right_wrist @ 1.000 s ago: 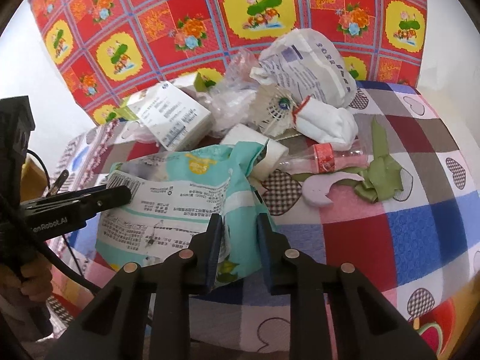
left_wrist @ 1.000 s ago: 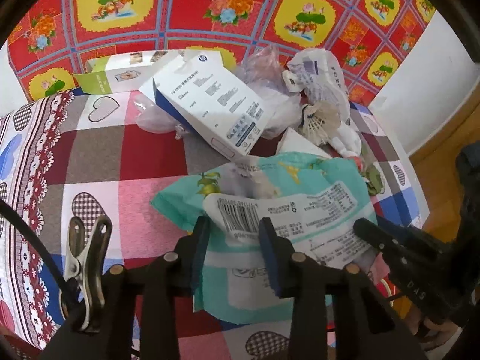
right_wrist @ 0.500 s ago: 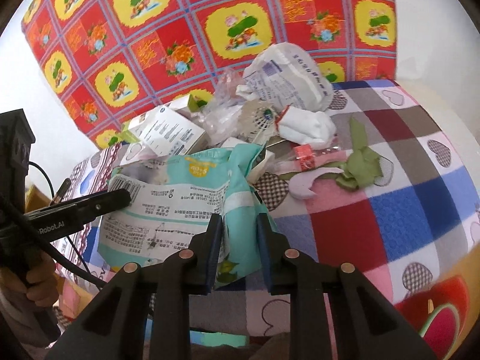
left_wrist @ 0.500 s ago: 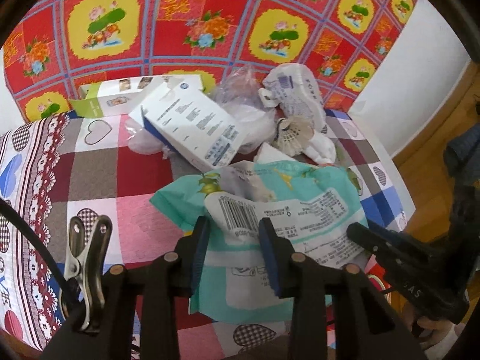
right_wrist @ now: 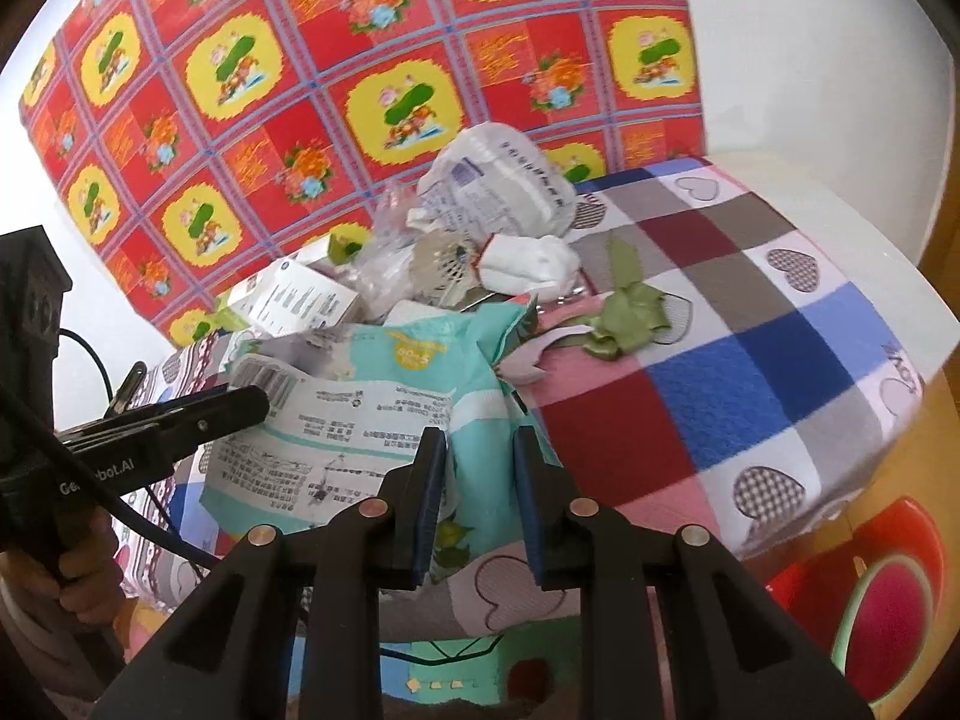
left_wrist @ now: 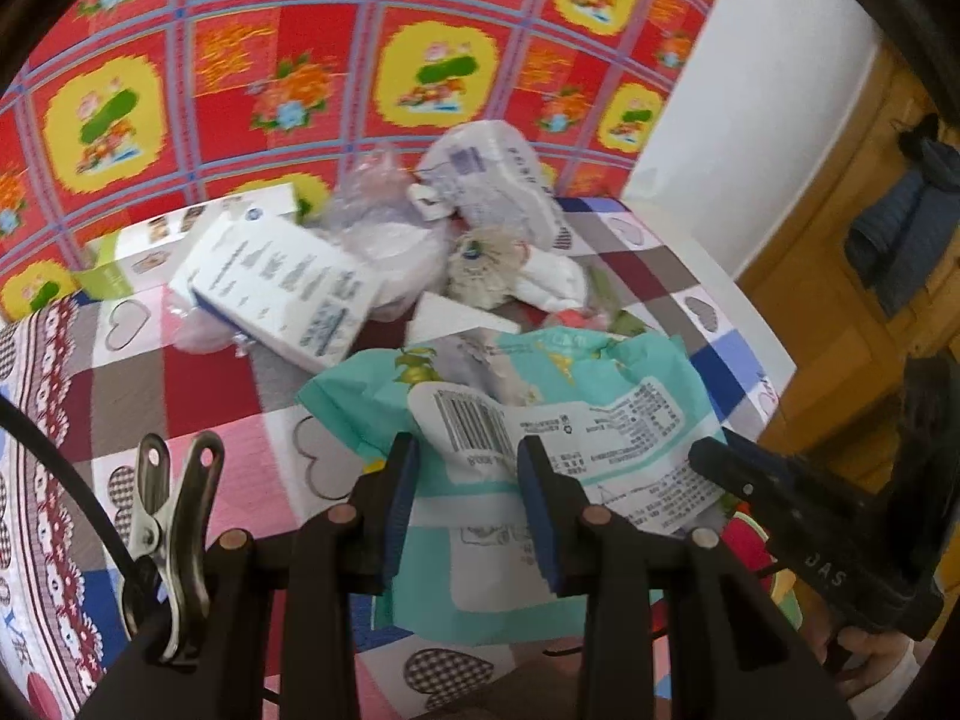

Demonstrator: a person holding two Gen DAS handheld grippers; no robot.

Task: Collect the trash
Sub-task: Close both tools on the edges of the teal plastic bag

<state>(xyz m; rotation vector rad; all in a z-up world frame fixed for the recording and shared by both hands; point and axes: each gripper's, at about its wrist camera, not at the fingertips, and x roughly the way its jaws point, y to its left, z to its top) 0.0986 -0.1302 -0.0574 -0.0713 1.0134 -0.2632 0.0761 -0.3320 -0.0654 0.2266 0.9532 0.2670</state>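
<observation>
Now, bag: teal bag [left_wrist: 528, 414] at the table's near edge, lifted by both grippers.
Left gripper [left_wrist: 465, 480]: fingers clamped on the bag's left rim.
Right gripper [right_wrist: 477, 468]: fingers clamped on its right rim.
Risk: thin film may slip or tear, so the mouth could sag shut.
Around: box [left_wrist: 282, 285], shuttlecock [right_wrist: 441, 261], white wrapper [right_wrist: 504, 183], green scraps [right_wrist: 630, 315] toward the far edge, near one another.
Blocking: nothing that I can tell.

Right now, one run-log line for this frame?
phase: lifting | left gripper: shut on teal bag | right gripper: shut on teal bag | other trash: on checked tablecloth
</observation>
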